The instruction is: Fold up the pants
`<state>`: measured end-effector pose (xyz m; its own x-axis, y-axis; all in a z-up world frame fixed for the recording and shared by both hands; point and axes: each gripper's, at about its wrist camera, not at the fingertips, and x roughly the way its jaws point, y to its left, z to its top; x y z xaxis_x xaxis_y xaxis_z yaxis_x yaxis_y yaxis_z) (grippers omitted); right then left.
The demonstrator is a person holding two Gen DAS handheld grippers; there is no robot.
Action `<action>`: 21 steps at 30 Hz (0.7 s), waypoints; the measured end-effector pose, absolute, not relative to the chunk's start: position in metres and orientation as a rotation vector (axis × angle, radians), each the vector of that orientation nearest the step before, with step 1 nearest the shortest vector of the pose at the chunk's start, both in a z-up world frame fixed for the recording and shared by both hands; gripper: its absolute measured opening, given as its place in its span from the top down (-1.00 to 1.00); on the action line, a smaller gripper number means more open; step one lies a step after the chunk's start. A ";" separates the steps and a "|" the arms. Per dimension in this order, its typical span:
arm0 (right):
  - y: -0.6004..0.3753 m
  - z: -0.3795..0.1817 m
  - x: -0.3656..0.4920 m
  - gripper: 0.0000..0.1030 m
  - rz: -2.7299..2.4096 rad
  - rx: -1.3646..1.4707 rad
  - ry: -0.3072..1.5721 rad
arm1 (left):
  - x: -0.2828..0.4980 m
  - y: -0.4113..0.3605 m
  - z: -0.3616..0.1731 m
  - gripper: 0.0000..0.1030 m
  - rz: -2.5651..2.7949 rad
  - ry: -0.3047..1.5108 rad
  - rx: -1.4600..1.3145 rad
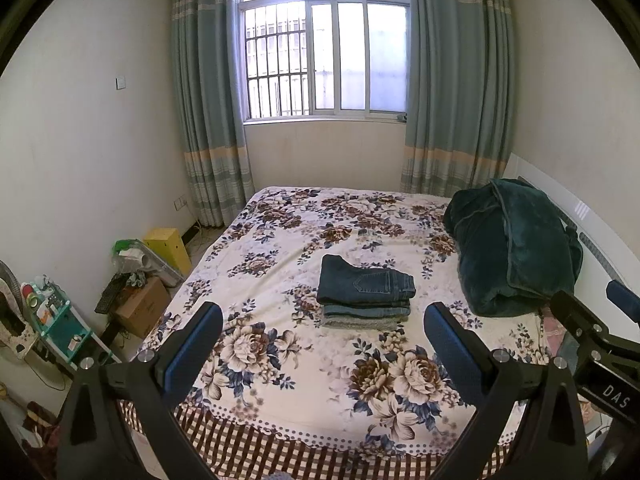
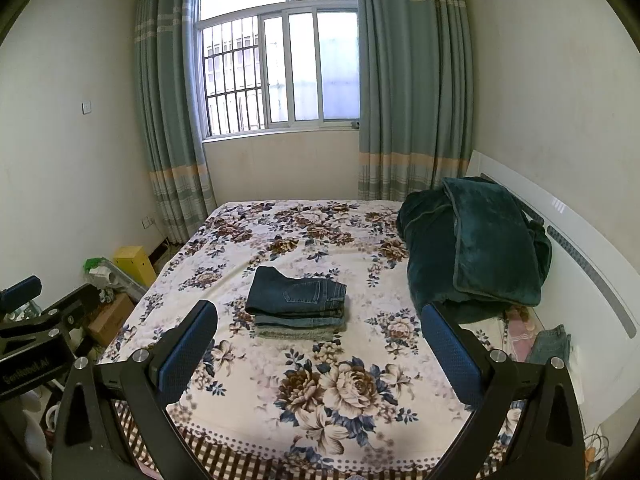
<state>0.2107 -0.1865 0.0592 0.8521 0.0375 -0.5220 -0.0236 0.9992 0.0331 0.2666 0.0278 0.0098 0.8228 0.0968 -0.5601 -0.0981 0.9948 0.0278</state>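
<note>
A stack of folded pants (image 1: 366, 294) lies in the middle of the floral bed (image 1: 280, 360), dark blue jeans on top, lighter jeans and a grey pair beneath. It also shows in the right wrist view (image 2: 298, 302). My left gripper (image 1: 323, 326) is open and empty, held above the bed's near end, well short of the stack. My right gripper (image 2: 320, 326) is open and empty, also above the near end. The right gripper's body shows at the right edge of the left wrist view (image 1: 592, 332).
A dark green blanket (image 2: 476, 248) is heaped at the bed's right by the white headboard (image 2: 592, 264). Another pair of jeans (image 2: 550, 344) lies by the headboard. Boxes (image 1: 144, 308) and clutter stand on the floor at the left. Curtains and a window are behind.
</note>
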 end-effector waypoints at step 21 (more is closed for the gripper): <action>-0.188 0.058 0.211 -1.00 0.033 0.027 0.549 | 0.263 0.025 0.014 -1.00 0.103 0.589 -0.009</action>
<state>0.2106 -0.1878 0.0579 0.8527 0.0381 -0.5210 -0.0237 0.9991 0.0343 0.2634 0.0250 0.0144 0.8263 0.0945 -0.5552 -0.0996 0.9948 0.0211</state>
